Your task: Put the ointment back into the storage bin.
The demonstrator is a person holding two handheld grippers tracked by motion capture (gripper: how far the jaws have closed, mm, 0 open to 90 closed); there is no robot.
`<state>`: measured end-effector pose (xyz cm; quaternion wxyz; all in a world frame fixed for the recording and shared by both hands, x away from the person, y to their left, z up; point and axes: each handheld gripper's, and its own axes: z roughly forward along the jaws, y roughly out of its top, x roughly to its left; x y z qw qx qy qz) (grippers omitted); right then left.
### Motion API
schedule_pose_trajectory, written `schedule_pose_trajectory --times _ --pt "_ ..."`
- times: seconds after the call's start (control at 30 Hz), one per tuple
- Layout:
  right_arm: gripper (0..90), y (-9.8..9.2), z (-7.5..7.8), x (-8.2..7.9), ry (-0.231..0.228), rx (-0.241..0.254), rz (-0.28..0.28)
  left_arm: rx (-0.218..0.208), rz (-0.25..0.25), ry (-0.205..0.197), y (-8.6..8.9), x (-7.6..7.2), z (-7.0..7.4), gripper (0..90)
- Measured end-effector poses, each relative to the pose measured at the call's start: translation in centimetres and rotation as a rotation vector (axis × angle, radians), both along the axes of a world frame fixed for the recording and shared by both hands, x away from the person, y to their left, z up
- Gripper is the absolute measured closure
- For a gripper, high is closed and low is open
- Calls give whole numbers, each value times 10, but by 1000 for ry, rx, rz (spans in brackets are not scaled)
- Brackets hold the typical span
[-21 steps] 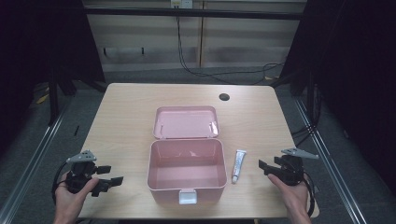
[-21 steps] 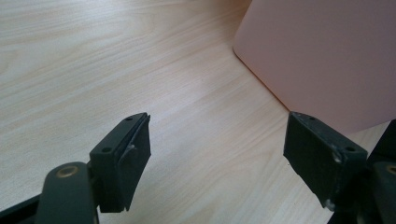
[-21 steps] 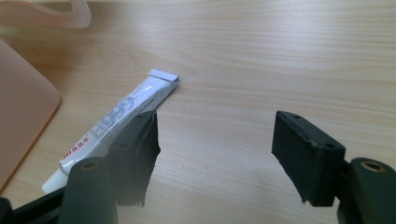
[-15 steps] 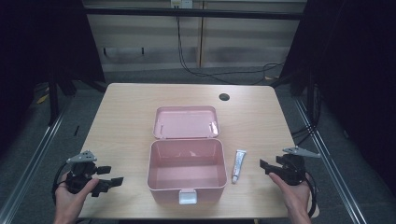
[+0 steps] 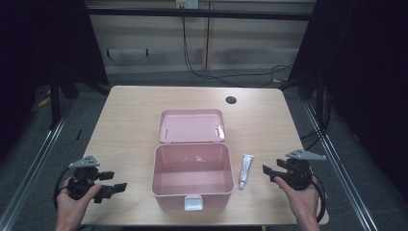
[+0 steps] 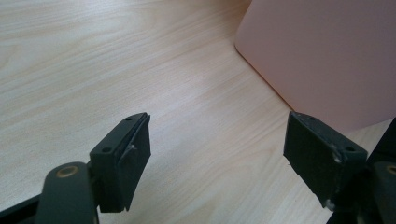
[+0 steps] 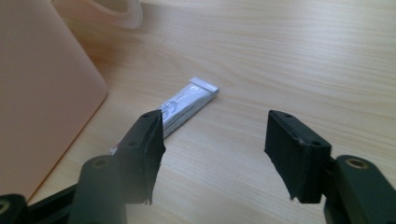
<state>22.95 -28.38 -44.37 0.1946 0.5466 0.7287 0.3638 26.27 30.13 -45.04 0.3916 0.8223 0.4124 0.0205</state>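
An open pink box (image 5: 190, 185) stands at the table's near middle, its lid (image 5: 192, 126) laid back behind it and its inside bare. A small white tube (image 5: 246, 171) lies flat just right of the box. My left gripper (image 5: 113, 182) rests open at the front left and points toward the box's left wall (image 6: 327, 56); nothing is between its jaws (image 6: 219, 154). My right gripper (image 5: 269, 173) is open at the front right, a short way from the tube. In the right gripper view the tube (image 7: 187, 105) lies ahead, partly behind the left jaw of that gripper (image 7: 217, 144).
A wooden table (image 5: 130, 125) carries a round cable hole (image 5: 231, 100) at its back right. The box side (image 7: 42, 93) and a lid corner (image 7: 112, 11) stand left of the tube. Dark curtains and floor rails flank the table.
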Motion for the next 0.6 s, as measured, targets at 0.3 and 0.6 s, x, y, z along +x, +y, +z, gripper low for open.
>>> schedule_pose_trajectory --times 0.3,0.6 --pt "484 10 8 7 122 80 23 -3 10 1 1 0 -1 229" --pt "552 19 12 16 203 60 32 -8 9 1 2 1 0 229"
